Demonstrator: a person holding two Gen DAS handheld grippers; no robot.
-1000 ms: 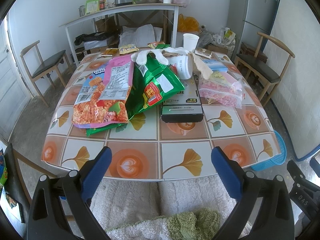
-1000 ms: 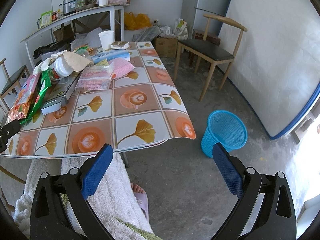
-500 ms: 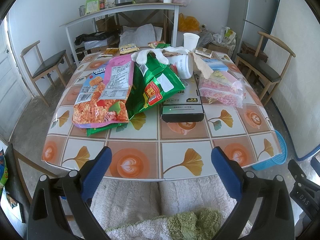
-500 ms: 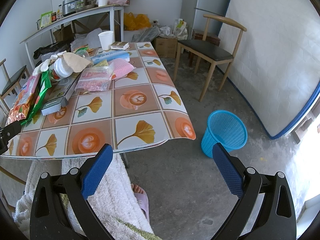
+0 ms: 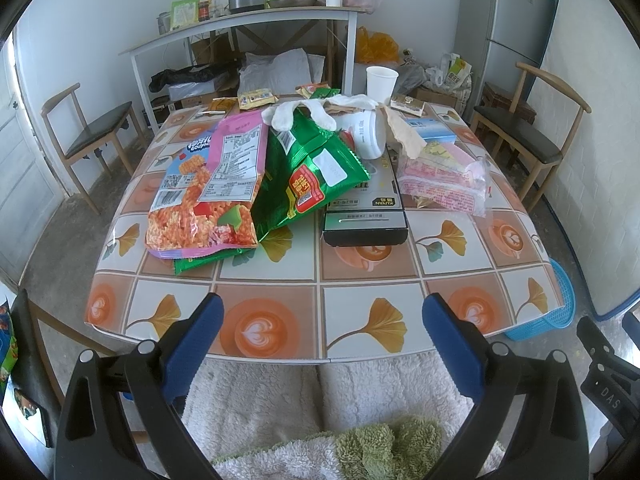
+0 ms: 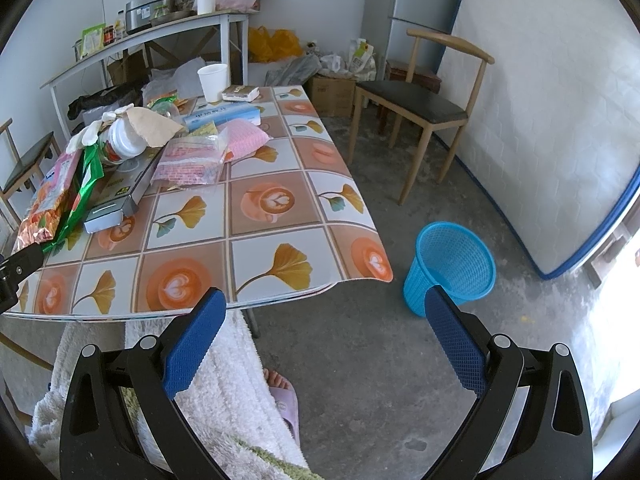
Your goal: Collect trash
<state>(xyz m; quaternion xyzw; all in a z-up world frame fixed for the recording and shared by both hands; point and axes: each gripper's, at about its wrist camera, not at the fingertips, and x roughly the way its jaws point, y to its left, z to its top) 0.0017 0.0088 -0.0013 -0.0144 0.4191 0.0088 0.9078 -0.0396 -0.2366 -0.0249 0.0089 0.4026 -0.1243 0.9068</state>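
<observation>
Both grippers waiting short of the littered desk

Left gripper [image 5: 320, 344] and right gripper [image 6: 324, 344] are hovering with jaws apart and empty; the pink snack bag [image 5: 208, 184] is lying on the desk [image 5: 360, 272], probably light, crinkly, slippery, so best pinched at a flat edge.

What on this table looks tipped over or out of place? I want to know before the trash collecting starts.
The white jar lies on its side atop the dark box, with white gloves draped over the torn-open green snack bag. The blue basket stands upright on the floor and looks empty. Nothing appears spilled.
</observation>
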